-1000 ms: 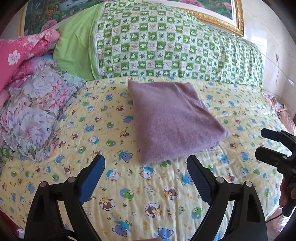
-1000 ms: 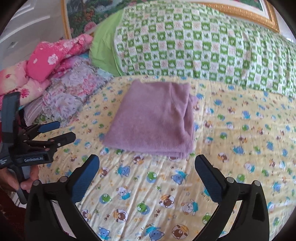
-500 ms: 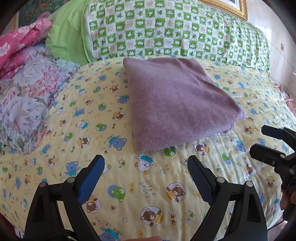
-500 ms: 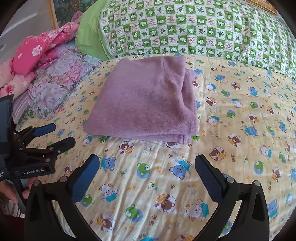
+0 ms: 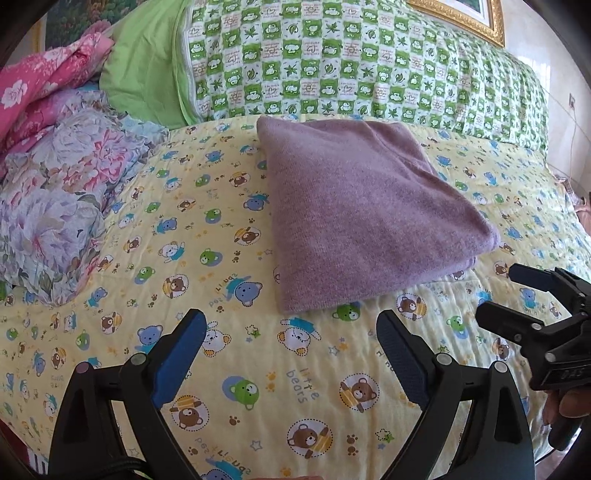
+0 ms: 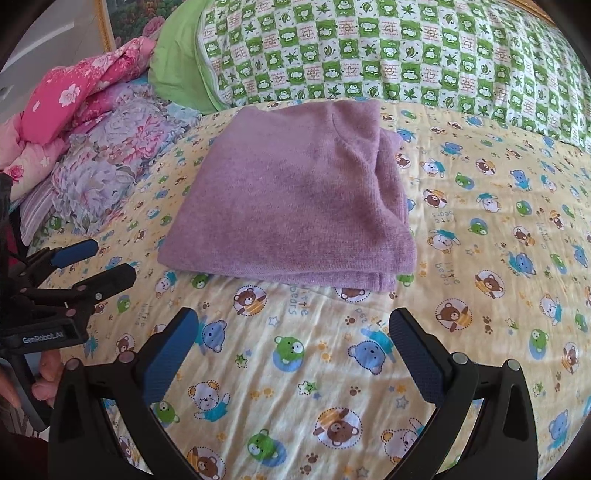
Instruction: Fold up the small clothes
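Note:
A purple knit garment (image 5: 362, 214) (image 6: 295, 199) lies folded into a flat rectangle on the yellow bear-print bedsheet (image 5: 258, 369) (image 6: 480, 258). My left gripper (image 5: 290, 332) hovers open just in front of the garment's near edge, nothing between its fingers. My right gripper (image 6: 293, 332) is also open and empty, a little short of the garment's front fold. In the left wrist view the right gripper (image 5: 517, 295) shows at the right edge; in the right wrist view the left gripper (image 6: 92, 262) shows at the left, held by a hand (image 6: 44, 373).
A green checked pillow (image 5: 351, 62) (image 6: 406, 48) runs along the head of the bed behind the garment. Floral and pink quilts (image 5: 55, 177) (image 6: 85, 122) are heaped at the left. A gilt picture frame (image 5: 461, 18) hangs above.
Both grippers have moved forward and lower toward the purple garment, which now looms larger in both views. Both stay open and the garment has not moved.

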{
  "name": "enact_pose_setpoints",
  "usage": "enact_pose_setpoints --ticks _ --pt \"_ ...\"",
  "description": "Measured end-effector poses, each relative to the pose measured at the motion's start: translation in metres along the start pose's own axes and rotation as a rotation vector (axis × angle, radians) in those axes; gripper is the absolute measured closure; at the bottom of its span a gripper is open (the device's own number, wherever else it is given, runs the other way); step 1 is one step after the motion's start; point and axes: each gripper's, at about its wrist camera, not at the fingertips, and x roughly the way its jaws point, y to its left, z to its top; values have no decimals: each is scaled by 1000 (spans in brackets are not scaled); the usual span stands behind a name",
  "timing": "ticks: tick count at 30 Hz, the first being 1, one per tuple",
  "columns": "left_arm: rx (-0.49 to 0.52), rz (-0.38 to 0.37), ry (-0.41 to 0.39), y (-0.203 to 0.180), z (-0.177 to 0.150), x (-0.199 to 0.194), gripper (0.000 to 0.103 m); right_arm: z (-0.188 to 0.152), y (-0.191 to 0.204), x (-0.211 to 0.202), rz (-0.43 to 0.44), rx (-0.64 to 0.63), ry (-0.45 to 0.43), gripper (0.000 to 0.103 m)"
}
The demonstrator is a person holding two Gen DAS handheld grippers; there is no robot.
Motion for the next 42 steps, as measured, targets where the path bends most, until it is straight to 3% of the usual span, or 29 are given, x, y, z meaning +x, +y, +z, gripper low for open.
enact_pose_setpoints --ticks 20,42 --pt "28 5 -49 -3 9 -6 7 7 5 -6 16 -16 -40 0" --pt "27 5 -40 2 13 -3 6 12 5 -7 23 -18 -49 0"
